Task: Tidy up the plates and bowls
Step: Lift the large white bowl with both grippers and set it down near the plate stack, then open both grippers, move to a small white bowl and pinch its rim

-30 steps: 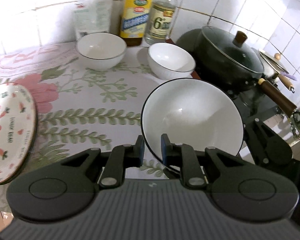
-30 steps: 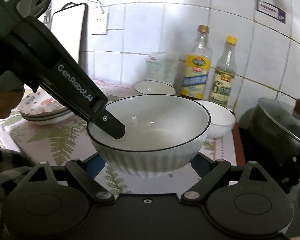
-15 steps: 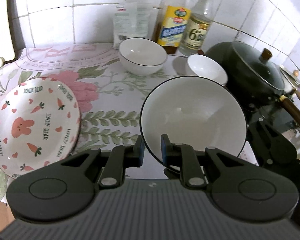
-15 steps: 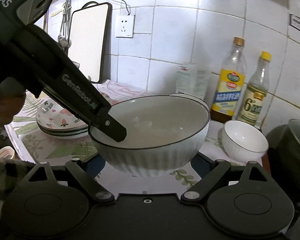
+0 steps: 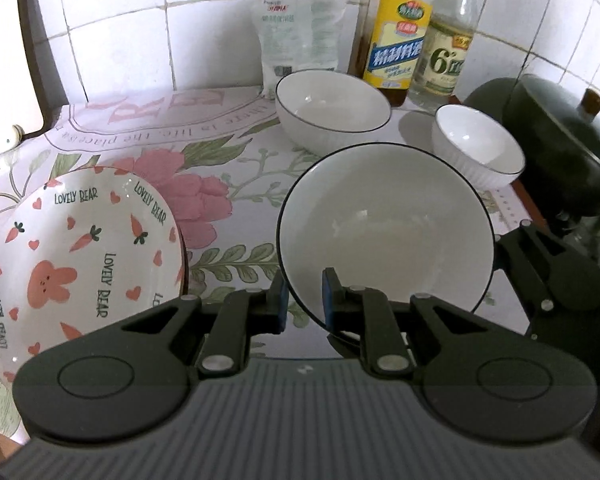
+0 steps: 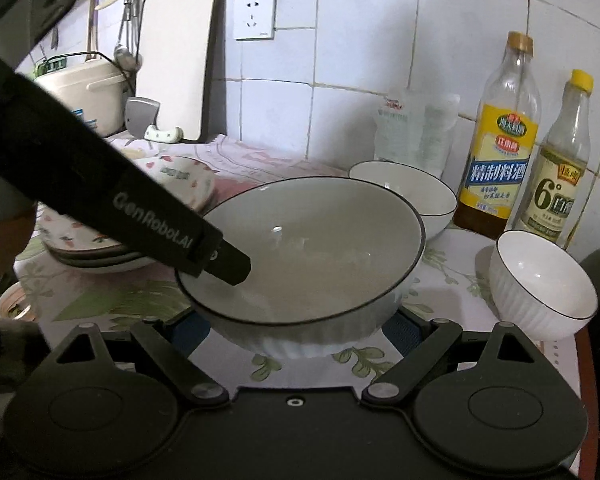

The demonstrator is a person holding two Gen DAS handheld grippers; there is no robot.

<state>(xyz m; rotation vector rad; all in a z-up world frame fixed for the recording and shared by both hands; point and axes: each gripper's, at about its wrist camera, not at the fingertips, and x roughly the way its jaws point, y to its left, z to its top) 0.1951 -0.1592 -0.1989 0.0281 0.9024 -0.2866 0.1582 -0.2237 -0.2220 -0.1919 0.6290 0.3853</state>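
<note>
My left gripper (image 5: 303,300) is shut on the near rim of a large white bowl with a dark rim (image 5: 384,228), held above the flowered counter. In the right wrist view that bowl (image 6: 304,256) sits between my right gripper's wide-open fingers (image 6: 404,330), and the left gripper (image 6: 204,246) reaches in over its left rim. A second bowl (image 5: 332,110) stands at the back, a smaller bowl (image 5: 478,148) to its right. A stack of carrot-and-bunny plates (image 5: 76,256) lies at the left.
Two bottles (image 5: 396,36) and a clear bag (image 5: 296,32) stand against the tiled wall. A dark lidded pot (image 5: 560,148) is at the right. A cutting board (image 6: 176,56), cleaver and rice cooker (image 6: 80,92) are at the far left.
Both grippers and the held bowl have moved left along the counter: the plate stack has come into fuller view and the pot has slid toward the right edge.
</note>
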